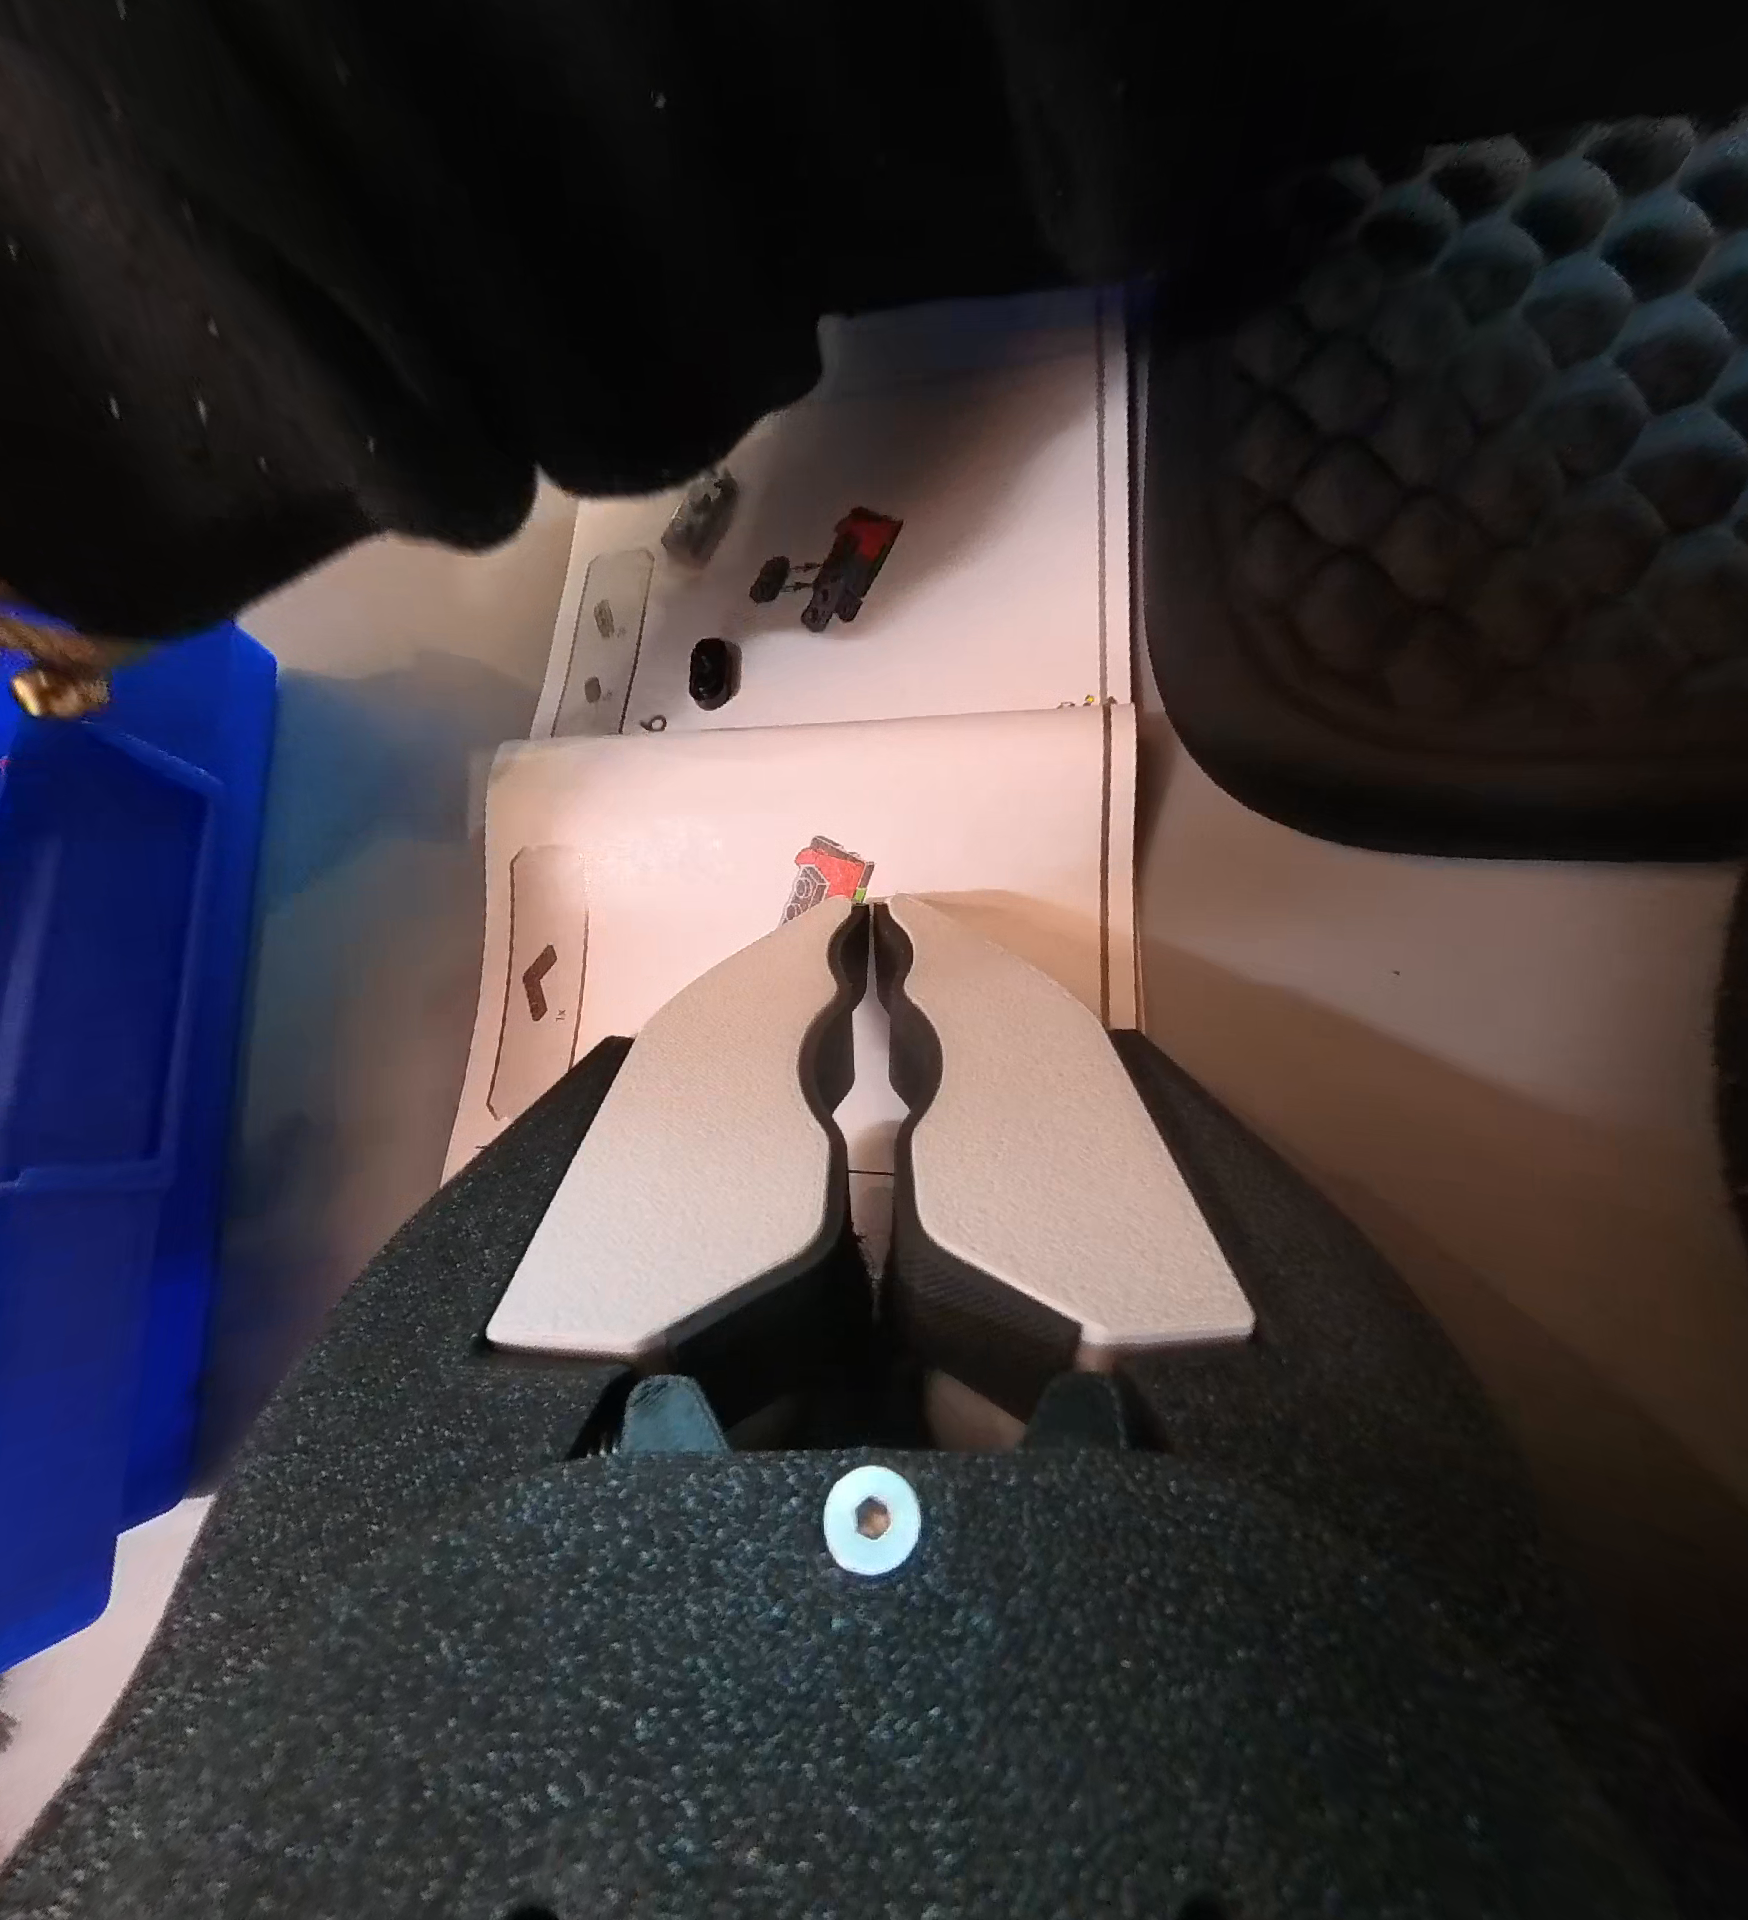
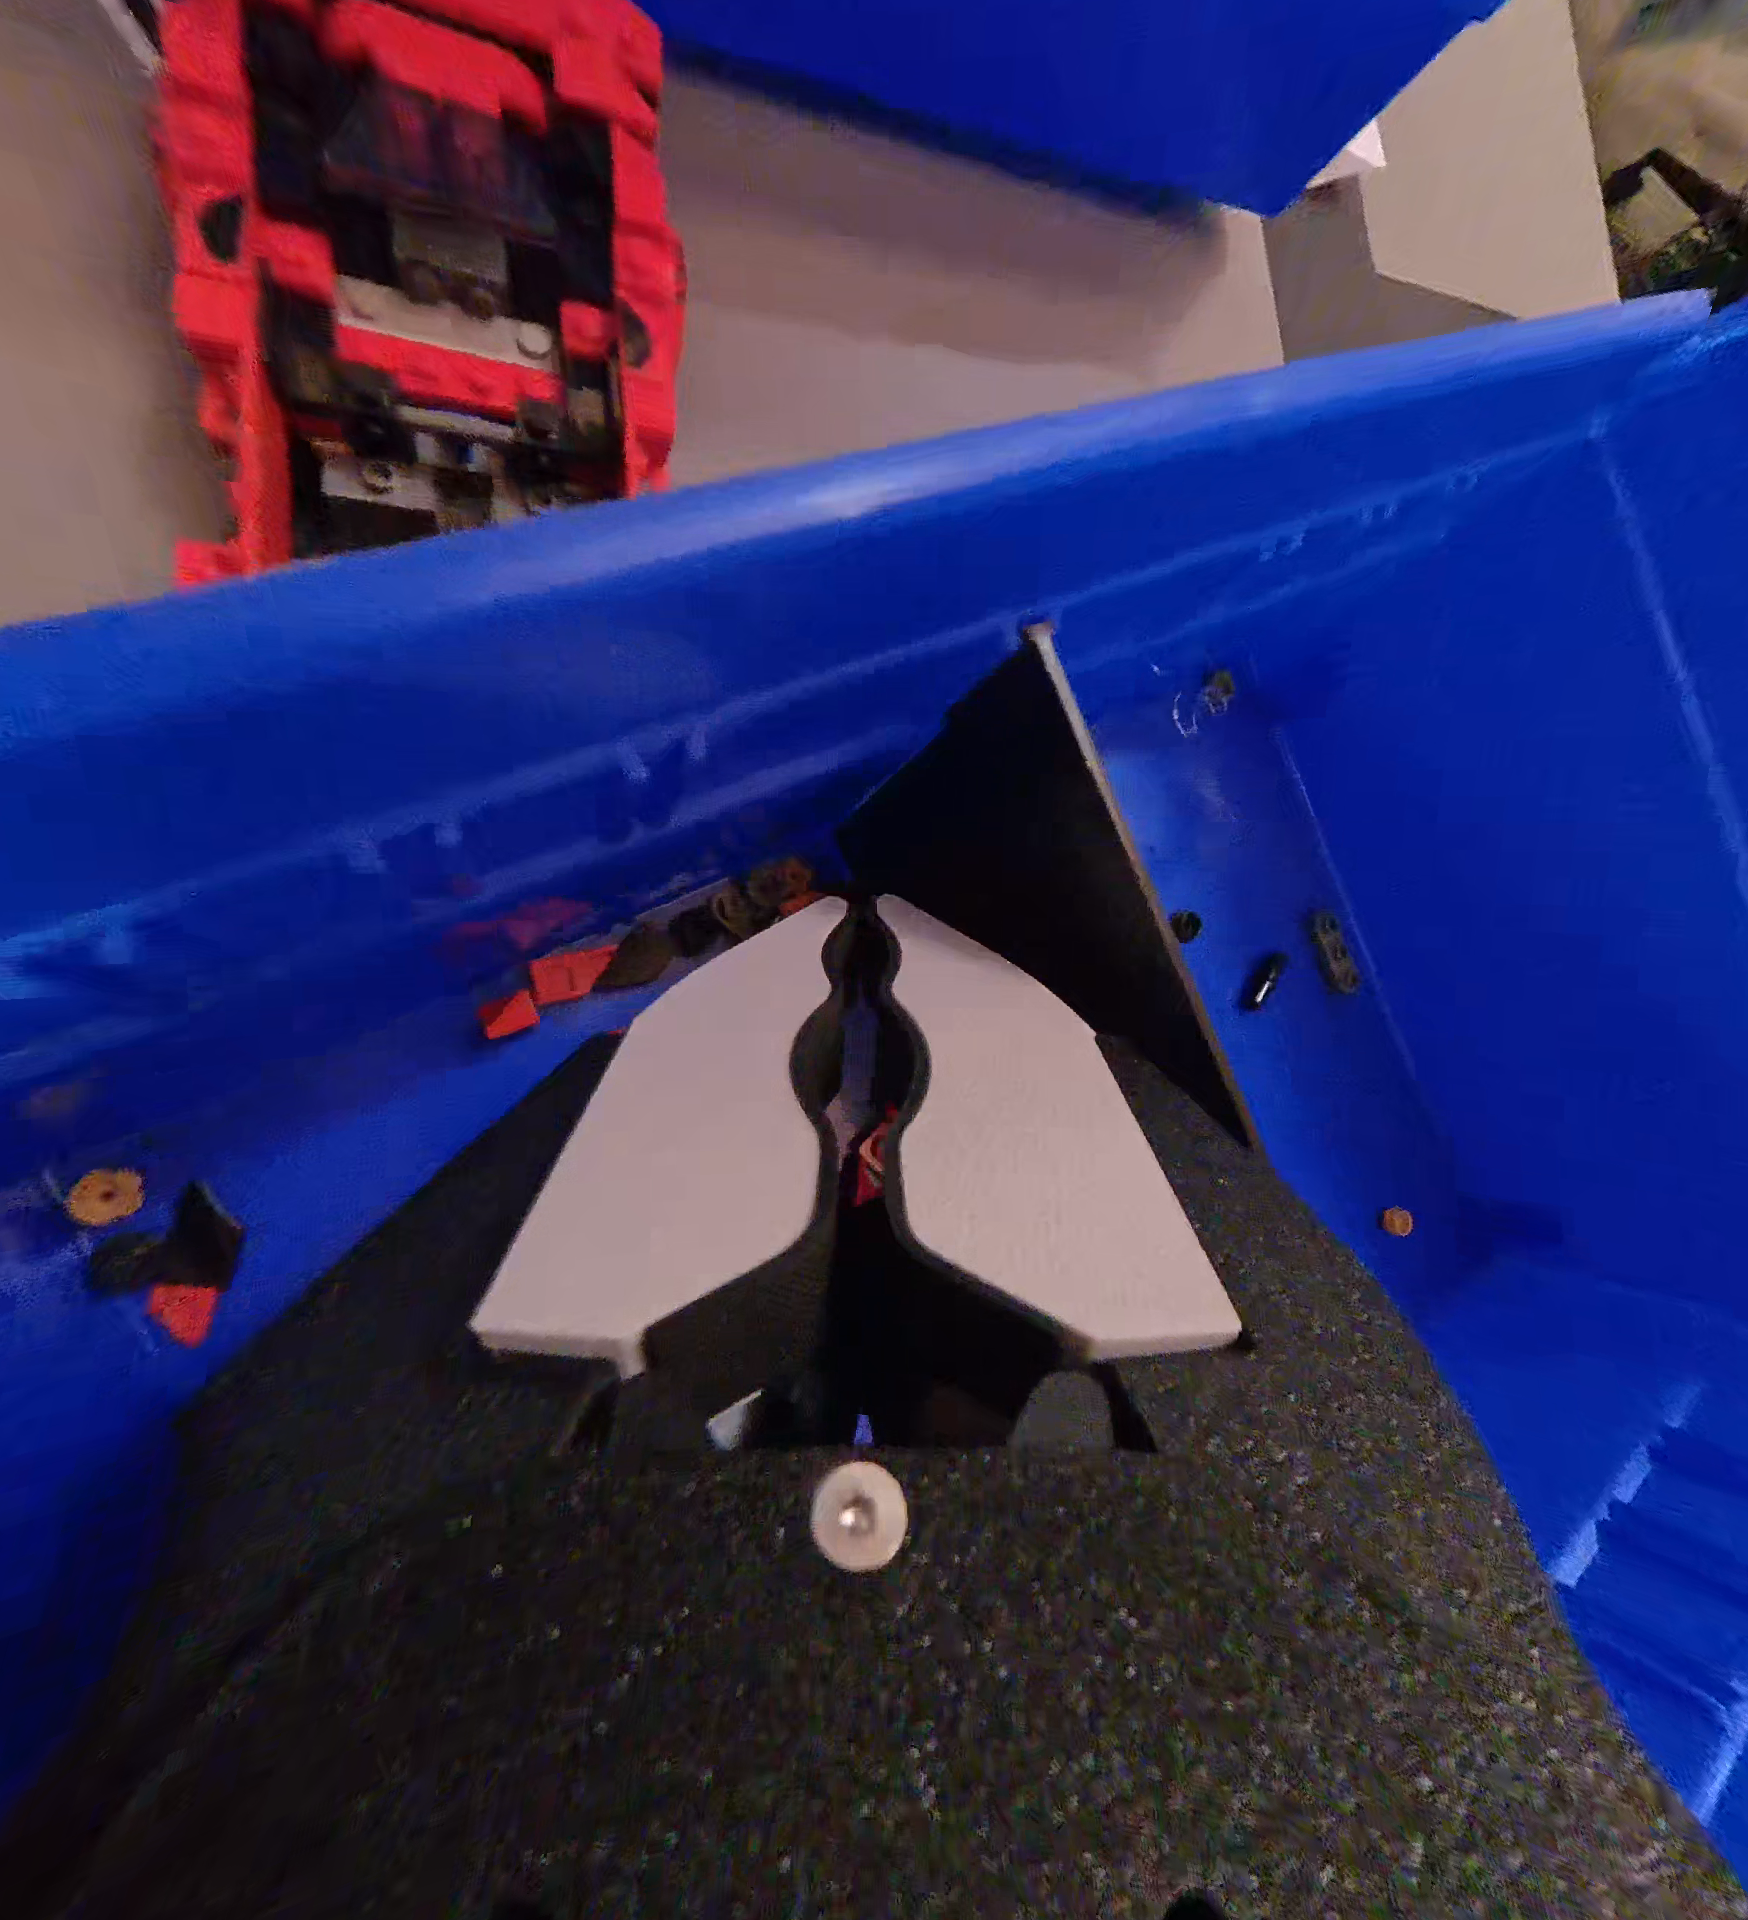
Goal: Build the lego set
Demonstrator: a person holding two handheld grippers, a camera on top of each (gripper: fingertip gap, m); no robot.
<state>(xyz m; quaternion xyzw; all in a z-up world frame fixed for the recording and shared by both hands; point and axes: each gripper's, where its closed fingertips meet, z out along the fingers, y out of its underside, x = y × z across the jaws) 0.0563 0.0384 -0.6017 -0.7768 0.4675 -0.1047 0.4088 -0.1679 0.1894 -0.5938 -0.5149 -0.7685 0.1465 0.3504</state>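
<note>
In the left wrist view my left gripper (image 1: pixel 868 910) is shut at the middle of an open instruction booklet (image 1: pixel 704 831). The page rises in a fold to its tips, next to a printed red and black model. In the right wrist view my right gripper (image 2: pixel 862 910) is shut inside a blue bin (image 2: pixel 641 727). Its tips are at the foot of a black divider (image 2: pixel 1036 883), beside small dark pieces (image 2: pixel 745 906) and red pieces (image 2: pixel 558 977). The red and black lego car (image 2: pixel 413 281) stands on the table beyond the bin.
A blue bin (image 1: pixel 91 1039) stands left of the booklet, dimpled black foam (image 1: pixel 1524 468) to its right, and a person's dark sleeve (image 1: pixel 330 260) hangs above. Small parts (image 1: pixel 714 670) lie on the far page. Another blue bin (image 2: pixel 1005 83) stands behind. Loose pieces (image 2: pixel 1265 982) lie past the divider.
</note>
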